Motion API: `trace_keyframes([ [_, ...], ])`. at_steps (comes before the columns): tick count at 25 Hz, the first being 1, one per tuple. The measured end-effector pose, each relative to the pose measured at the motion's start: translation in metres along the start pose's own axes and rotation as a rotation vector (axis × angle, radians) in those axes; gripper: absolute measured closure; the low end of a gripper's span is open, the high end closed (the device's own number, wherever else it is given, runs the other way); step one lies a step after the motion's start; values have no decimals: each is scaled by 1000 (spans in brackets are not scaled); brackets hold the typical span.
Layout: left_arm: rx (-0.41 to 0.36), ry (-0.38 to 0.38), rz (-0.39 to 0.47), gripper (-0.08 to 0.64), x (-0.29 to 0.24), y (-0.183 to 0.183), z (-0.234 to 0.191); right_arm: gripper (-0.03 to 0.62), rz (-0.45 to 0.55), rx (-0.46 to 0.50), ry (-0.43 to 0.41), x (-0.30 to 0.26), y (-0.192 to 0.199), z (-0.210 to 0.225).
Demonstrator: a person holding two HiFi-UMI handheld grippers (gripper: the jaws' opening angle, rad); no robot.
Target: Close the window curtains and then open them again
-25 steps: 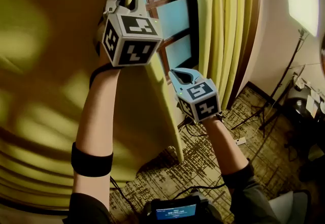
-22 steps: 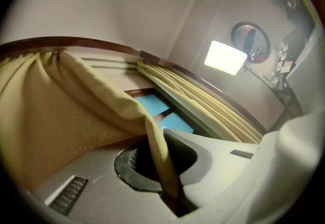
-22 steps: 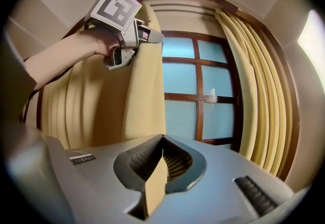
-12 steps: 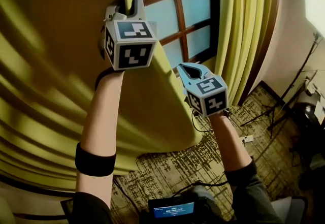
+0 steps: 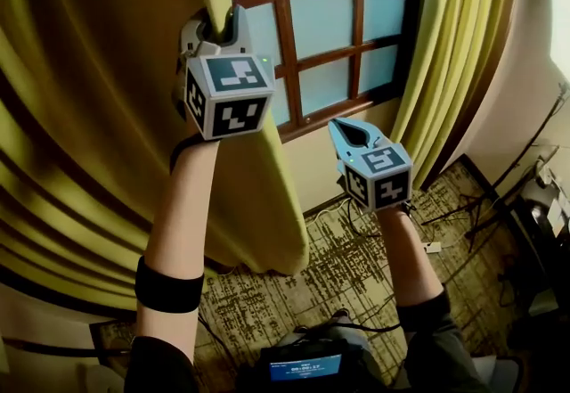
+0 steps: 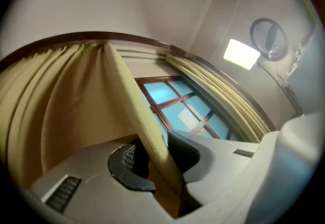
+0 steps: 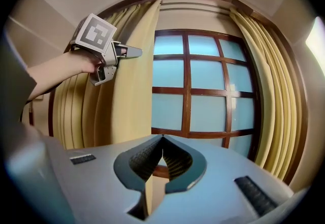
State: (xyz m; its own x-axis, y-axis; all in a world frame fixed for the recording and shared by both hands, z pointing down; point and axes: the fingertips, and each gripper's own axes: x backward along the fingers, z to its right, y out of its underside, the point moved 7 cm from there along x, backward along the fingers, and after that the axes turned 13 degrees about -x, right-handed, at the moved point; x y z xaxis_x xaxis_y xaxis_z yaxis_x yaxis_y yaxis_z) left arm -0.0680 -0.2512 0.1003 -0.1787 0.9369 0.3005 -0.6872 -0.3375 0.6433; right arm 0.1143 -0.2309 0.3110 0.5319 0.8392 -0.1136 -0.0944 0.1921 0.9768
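The left yellow curtain [image 5: 107, 97] hangs bunched at the left of the wood-framed window [image 5: 329, 26]. Its free edge [image 6: 147, 136] runs between the jaws of my left gripper [image 5: 218, 21], raised against it. Those jaws have just been opening; a dark gap shows between one pad and the cloth, so the grip is loose. My right gripper [image 5: 346, 126] hangs lower, in front of the window sill, shut with nothing in it; its tips meet [image 7: 162, 139]. The right curtain [image 5: 454, 35] is gathered at the window's right side. The right gripper view shows the left gripper [image 7: 136, 53] on the curtain edge.
A patterned carpet [image 5: 356, 275] with cables and a white adapter [image 5: 434, 247] lies below. Stand legs [image 5: 481, 195] and dark gear sit at the right. A lit panel [image 6: 242, 54] and a round mirror [image 6: 269, 39] hang on the right wall. A small screen [image 5: 307, 369] is at my waist.
The left curtain's edge has moved left with my left gripper, baring more window panes. The right gripper has also shifted across. The left jaws have parted a little.
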Motion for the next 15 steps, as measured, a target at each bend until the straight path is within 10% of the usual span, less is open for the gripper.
trace_keyframes([
  [9,13,-106,-25,477,93,45,-43,581,-25,33,-66,1,17,-68],
  [15,80,-10,-186,436,161,109,0,581,-62,55,-106,8,32,-80],
])
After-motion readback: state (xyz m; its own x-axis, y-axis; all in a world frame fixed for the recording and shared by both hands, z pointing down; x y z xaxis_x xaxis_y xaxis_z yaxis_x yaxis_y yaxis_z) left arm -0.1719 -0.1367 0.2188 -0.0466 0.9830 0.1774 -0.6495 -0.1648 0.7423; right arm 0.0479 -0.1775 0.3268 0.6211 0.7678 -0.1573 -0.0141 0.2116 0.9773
